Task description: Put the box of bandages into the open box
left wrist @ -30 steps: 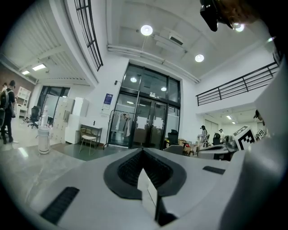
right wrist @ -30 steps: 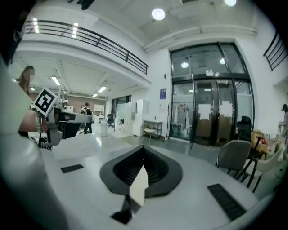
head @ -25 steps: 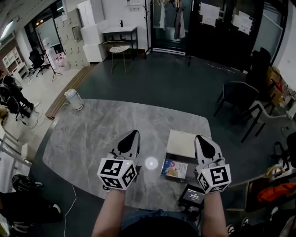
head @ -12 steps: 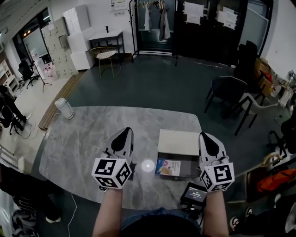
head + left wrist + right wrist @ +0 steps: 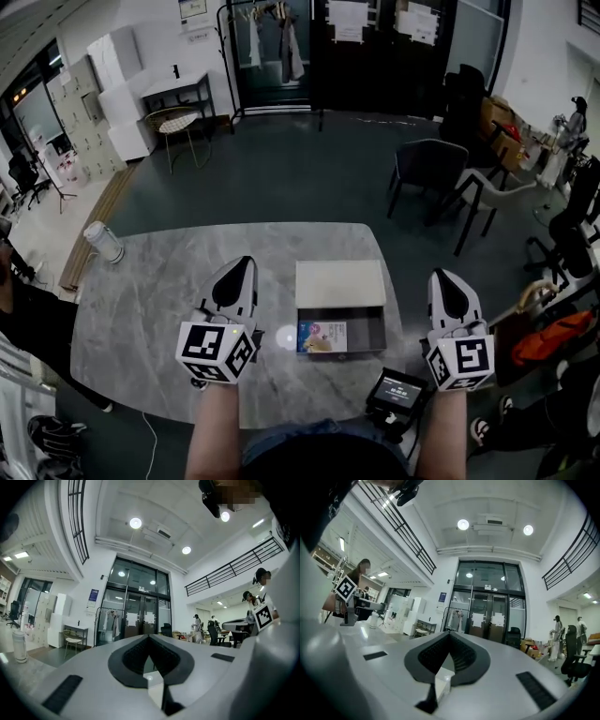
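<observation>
Head view shows the right tool [image 5: 442, 278] drawn off rightward from the shallow grey open box [image 5: 368, 330], clenched and empty like the left tool [image 5: 243, 265]. The colourful printed box of bandages [image 5: 322, 336] lies inside, so the task looks complete.

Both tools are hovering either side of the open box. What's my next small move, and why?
Probably just pull both tools back: the colourful flat box of bandages already seems to lie inside the dark open box, and the left tool and right tool are shut and empty.
</observation>
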